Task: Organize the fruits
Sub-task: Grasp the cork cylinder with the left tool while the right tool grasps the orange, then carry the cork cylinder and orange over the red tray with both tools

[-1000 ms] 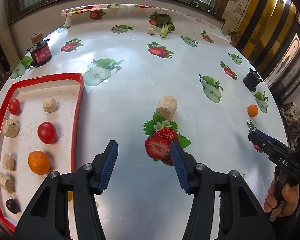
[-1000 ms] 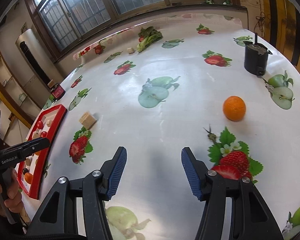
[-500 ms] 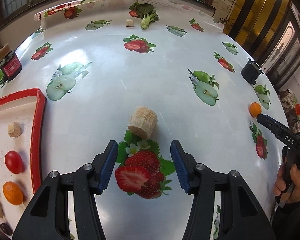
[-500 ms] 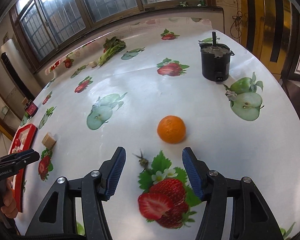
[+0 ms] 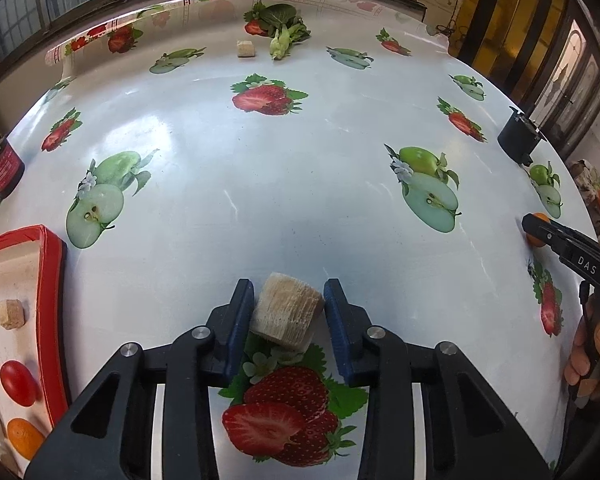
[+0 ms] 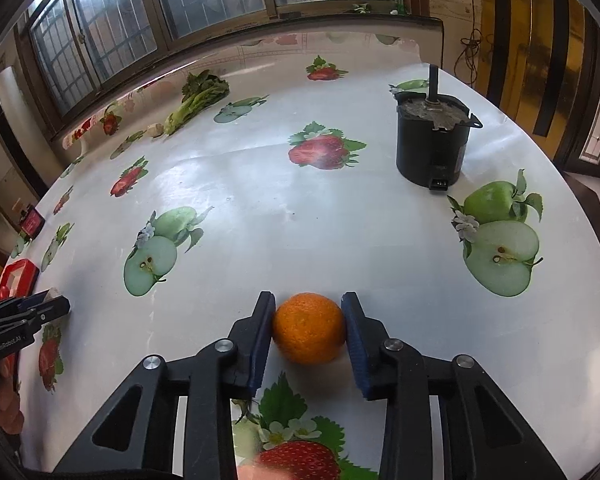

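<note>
In the left wrist view my left gripper (image 5: 289,300) straddles a beige ridged chunk (image 5: 286,312) on the table; the left pad touches it and a thin gap shows at the right pad. The red tray (image 5: 54,320) at the lower left holds a red tomato (image 5: 17,383), an orange (image 5: 24,438) and beige chunks. In the right wrist view my right gripper (image 6: 308,320) has both pads against an orange (image 6: 309,329) resting on the table. The right gripper also shows at the left view's right edge (image 5: 540,228).
A black pot (image 6: 432,148) stands at the far right. Leafy greens (image 5: 282,28) and a beige chunk (image 5: 245,48) lie at the far side. A dark jar with a red label (image 5: 2,168) stands at the left edge.
Both grippers moved forward and narrowed: the left came around the beige chunk, the right came around the orange, with pads now touching it.
</note>
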Demonstrator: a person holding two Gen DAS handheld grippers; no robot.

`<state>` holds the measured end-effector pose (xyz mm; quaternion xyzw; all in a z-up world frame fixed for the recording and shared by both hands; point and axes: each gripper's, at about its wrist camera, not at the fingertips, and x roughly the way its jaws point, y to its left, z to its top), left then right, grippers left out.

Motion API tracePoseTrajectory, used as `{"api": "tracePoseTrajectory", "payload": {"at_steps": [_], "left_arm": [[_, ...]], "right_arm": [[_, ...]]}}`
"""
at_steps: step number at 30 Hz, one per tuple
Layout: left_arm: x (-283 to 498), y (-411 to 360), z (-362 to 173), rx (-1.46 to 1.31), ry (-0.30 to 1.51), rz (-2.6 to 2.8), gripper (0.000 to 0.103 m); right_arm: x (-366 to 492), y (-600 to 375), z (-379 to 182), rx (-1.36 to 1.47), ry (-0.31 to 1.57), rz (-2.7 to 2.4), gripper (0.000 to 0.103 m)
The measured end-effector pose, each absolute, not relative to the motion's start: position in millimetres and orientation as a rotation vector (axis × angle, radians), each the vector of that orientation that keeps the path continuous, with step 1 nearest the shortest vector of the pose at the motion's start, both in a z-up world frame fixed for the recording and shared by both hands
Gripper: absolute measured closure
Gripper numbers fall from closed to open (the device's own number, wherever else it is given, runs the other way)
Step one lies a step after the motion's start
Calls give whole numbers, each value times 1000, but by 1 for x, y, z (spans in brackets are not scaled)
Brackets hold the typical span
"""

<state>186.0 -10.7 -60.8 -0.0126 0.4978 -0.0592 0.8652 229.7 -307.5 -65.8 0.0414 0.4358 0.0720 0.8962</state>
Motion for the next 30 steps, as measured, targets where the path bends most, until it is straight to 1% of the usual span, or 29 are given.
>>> {"api": "tracePoseTrajectory", "payload": {"at_steps": [7,18,30], "left_arm": [[157,0,-54,-65,1030,-105,69],[98,33,-16,-94,914,-18,69],[51,76,-17,-168,898,69,69]], "right_arm": [[209,-287,-54,101,887,212,68],[163,-220,-28,103,869,399,68],[117,-130,-22,48,875,598,68]]}}
